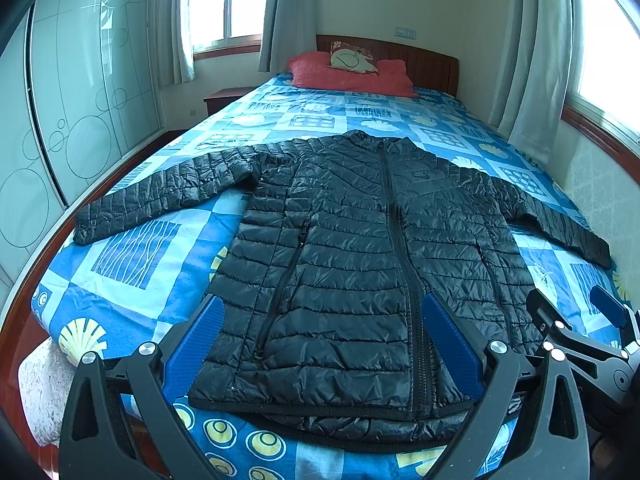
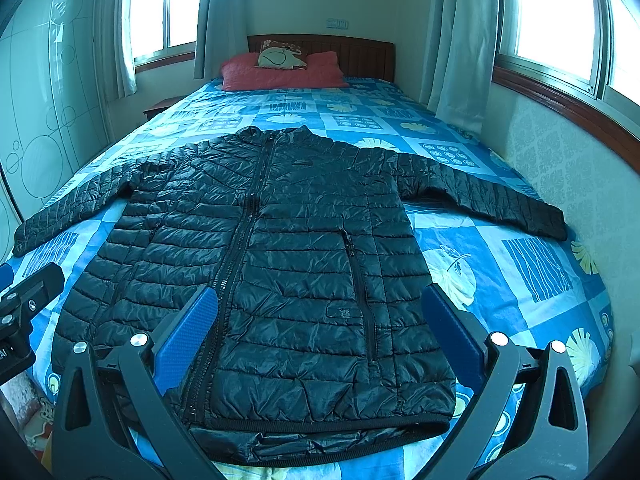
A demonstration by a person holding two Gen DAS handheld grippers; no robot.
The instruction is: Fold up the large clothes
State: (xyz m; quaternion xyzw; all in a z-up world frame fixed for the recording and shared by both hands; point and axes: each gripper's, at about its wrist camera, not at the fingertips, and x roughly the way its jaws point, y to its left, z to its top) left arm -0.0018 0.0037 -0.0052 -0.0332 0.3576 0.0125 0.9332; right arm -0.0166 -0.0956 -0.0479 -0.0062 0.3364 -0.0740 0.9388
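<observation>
While both tongs gape — jacket (image 1: 340, 272) spread ahead | hem nearest

black jacket (image 1: 352, 264) flat, blue bedspread (image 1: 132, 264)

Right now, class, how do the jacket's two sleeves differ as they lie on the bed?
The left sleeve ends close to the bed's wardrobe-side edge; the right sleeve ends near the wall-side edge. The left sleeve shows a bunched fold at its armpit, while the right sleeve lies smoother. Both are black, quilted, spread outward from the jacket and flat on the blue patterned bedspread.
</observation>
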